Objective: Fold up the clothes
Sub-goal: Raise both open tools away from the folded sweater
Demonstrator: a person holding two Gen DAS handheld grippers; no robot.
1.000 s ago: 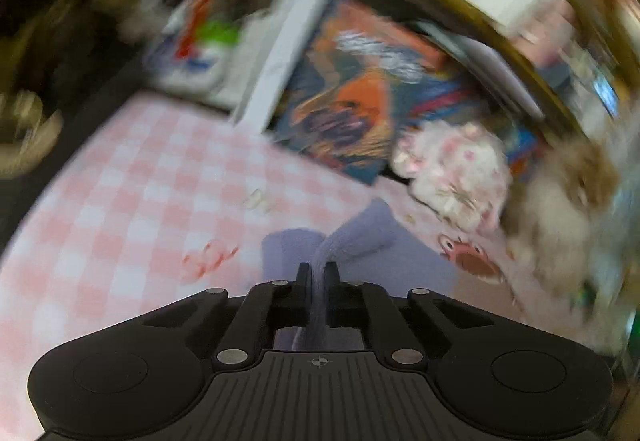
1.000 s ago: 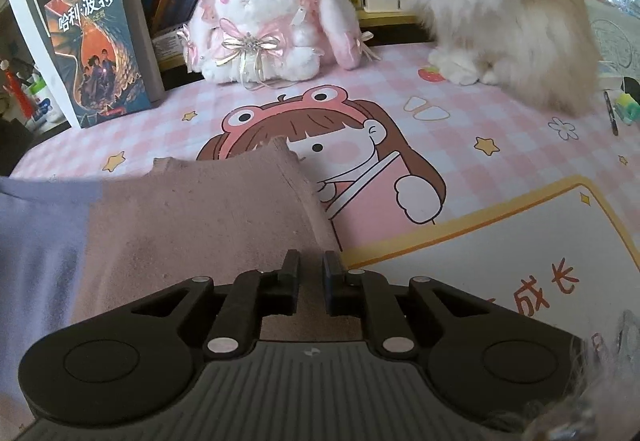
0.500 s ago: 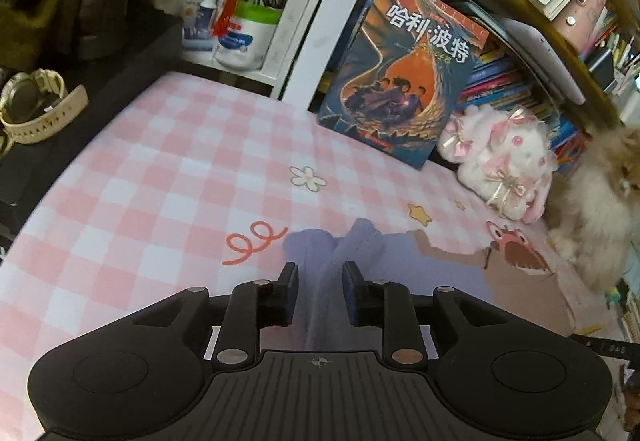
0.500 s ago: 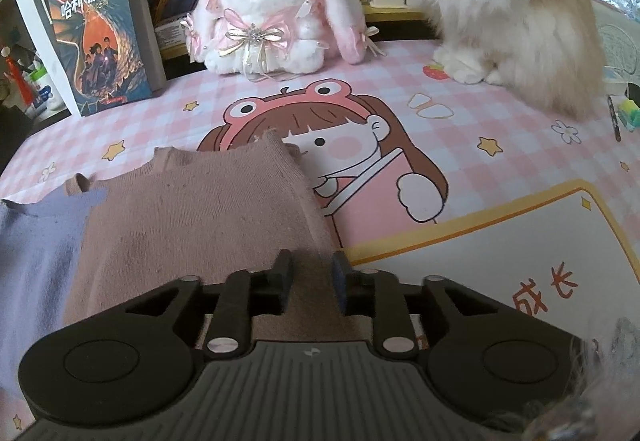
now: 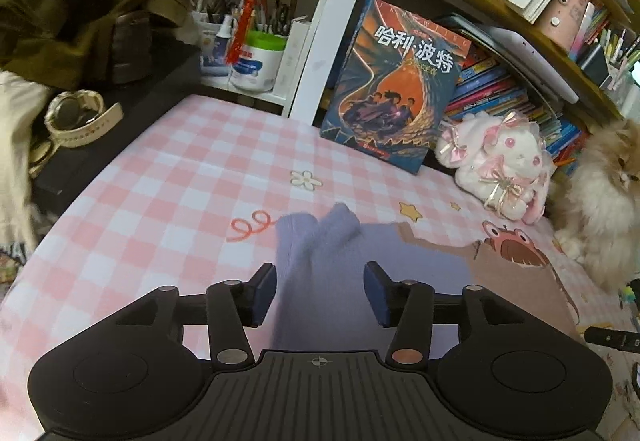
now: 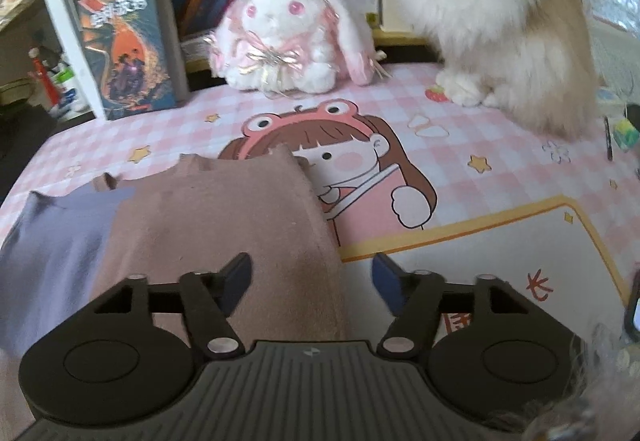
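Observation:
A two-tone knit garment lies on the pink checked mat (image 5: 168, 177). Its lavender part (image 5: 320, 269) is bunched in a ridge in the left wrist view, and its dusty-pink part (image 5: 516, 281) lies to the right. My left gripper (image 5: 320, 291) is open, with its jaws wide apart on either side of the lavender ridge. In the right wrist view the dusty-pink part (image 6: 224, 225) lies flat, with the lavender part (image 6: 56, 241) to its left. My right gripper (image 6: 312, 281) is open over the pink part's right edge.
A fluffy cat (image 6: 500, 21) sits at the back right of the mat (image 6: 500, 161). A white plush rabbit (image 6: 288, 37) and a standing book (image 5: 396, 81) are at the back, under bookshelves. A watch (image 5: 80, 117) and dark bag lie to the left.
Both grippers have opened and let go of the garment. The lavender fold has dropped onto the mat. The left view has steadied and pulled back slightly.

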